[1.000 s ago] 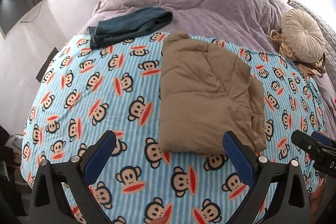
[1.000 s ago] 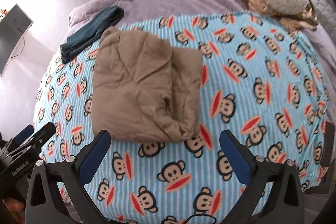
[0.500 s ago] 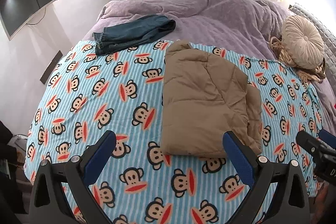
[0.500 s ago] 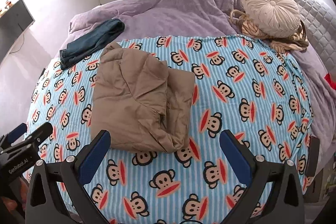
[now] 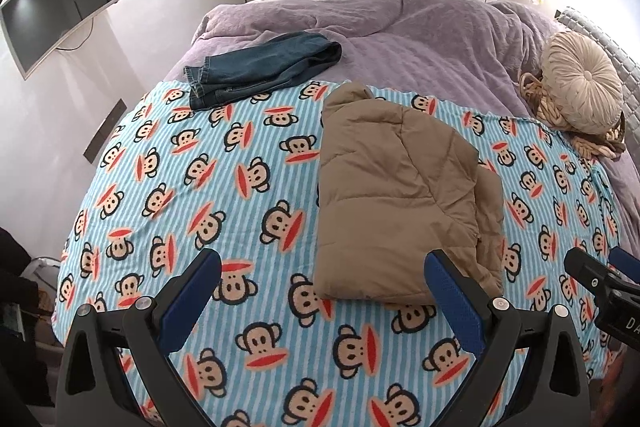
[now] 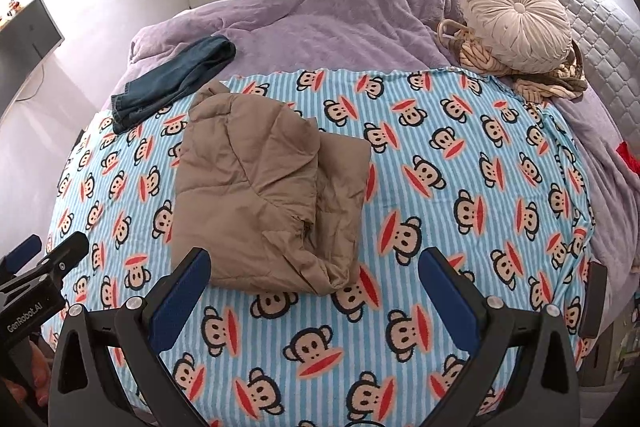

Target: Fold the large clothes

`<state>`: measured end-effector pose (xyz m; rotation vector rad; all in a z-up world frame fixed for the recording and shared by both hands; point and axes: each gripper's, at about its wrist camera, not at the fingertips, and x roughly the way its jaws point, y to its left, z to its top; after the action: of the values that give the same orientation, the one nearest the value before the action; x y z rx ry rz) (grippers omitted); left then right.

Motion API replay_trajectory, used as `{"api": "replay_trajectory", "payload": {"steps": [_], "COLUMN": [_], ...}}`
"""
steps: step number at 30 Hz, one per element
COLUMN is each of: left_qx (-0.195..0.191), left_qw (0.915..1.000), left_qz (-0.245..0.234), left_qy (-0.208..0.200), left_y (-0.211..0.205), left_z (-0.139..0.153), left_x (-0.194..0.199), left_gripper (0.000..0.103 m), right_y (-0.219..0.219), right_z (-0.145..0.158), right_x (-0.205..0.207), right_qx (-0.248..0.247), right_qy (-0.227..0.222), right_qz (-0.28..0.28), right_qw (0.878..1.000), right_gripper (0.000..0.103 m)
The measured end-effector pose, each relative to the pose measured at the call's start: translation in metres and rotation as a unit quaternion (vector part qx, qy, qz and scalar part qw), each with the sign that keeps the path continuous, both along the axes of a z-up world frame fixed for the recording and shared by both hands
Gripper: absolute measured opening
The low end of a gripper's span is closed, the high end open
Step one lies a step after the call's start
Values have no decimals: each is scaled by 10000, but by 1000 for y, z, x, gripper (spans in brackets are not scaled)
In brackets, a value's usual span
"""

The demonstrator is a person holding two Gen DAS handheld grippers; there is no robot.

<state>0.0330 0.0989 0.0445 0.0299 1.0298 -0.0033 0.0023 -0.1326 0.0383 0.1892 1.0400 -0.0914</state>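
Observation:
A tan padded jacket lies folded into a thick rectangle on the blue monkey-print blanket; it also shows in the right wrist view. My left gripper is open and empty, held above the blanket in front of the jacket's near edge. My right gripper is open and empty, also short of the jacket's near edge. Each gripper shows at the edge of the other's view: the right one, the left one.
Folded dark jeans lie at the blanket's far left edge on the purple duvet. A round cream cushion sits on a woven throw at the far right. A wall TV hangs left. Closet doors stand behind the bed.
Both grippers have drawn back and up from the bed, so the jacket and blanket look smaller and more of the room shows. The jacket has not moved.

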Motion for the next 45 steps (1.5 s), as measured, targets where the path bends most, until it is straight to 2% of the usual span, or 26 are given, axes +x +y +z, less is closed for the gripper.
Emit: {"api": "replay_trajectory", "payload": {"steps": [45], "left_qx": [-16], "left_qw": [10000], "left_qz": [-16], "left_qy": [40], "left_y": [0], "left_z": [-6], "left_x": [1], "left_gripper": [102], "right_y": [-1], "right_z": [0], "right_x": [4], "right_qx": [17], "right_qy": [51], "right_qz": [22], "right_qw": [10000], "right_gripper": [103]}}
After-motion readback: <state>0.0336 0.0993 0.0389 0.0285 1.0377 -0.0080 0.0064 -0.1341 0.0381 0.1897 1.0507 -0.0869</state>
